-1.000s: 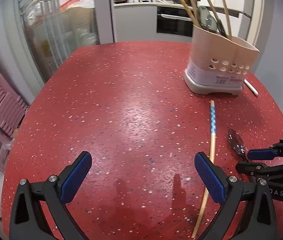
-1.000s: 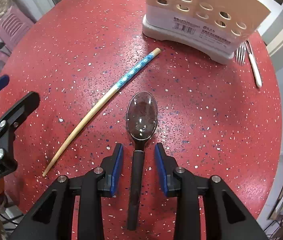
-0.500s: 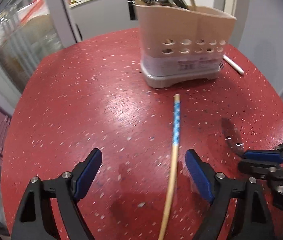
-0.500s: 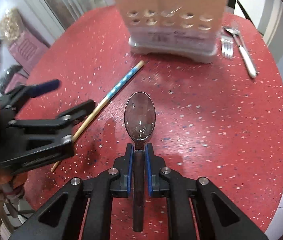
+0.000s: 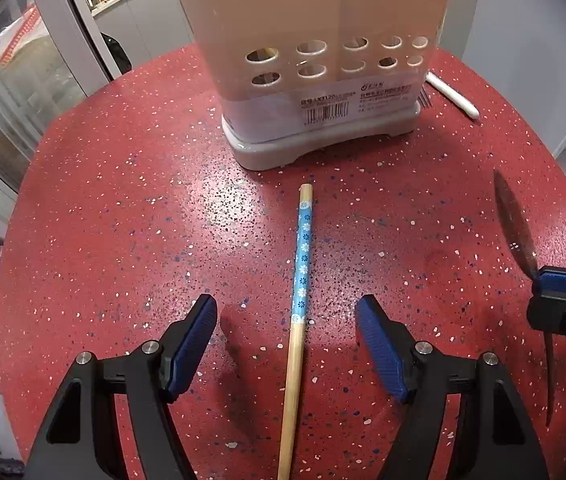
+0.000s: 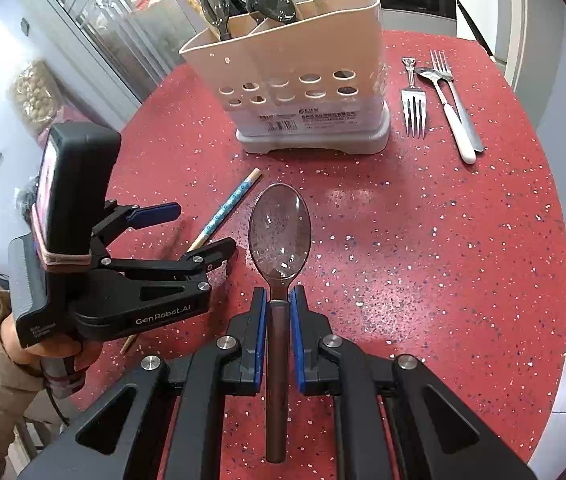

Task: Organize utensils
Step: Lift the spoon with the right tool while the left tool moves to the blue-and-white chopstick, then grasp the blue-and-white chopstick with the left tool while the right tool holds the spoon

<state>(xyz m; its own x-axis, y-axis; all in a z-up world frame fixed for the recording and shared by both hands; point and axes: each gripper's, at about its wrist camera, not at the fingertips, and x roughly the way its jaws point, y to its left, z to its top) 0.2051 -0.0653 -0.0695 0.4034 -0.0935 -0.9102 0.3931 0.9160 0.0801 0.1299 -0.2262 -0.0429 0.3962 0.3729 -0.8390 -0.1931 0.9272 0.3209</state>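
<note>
My right gripper [image 6: 277, 300] is shut on the handle of a clear dark spoon [image 6: 279, 232] and holds it above the red table; the spoon shows edge-on in the left wrist view [image 5: 513, 220]. My left gripper [image 5: 285, 316] is open and straddles a bamboo chopstick with a blue flowered end [image 5: 302, 264], which lies on the table. The left gripper also shows in the right wrist view [image 6: 191, 232]. A beige utensil holder [image 6: 295, 76] stands behind, with spoons and chopsticks in it.
Two forks [image 6: 414, 108] and a white-handled spoon [image 6: 457, 124] lie on the table right of the holder [image 5: 323, 64]. The round red table [image 6: 463, 260] drops off at its edges. Glass doors and a pink rack stand to the left.
My right gripper closed on the spoon handle and lifted it off the table. My left gripper moved forward and right until it straddled the chopstick, closer to the holder.
</note>
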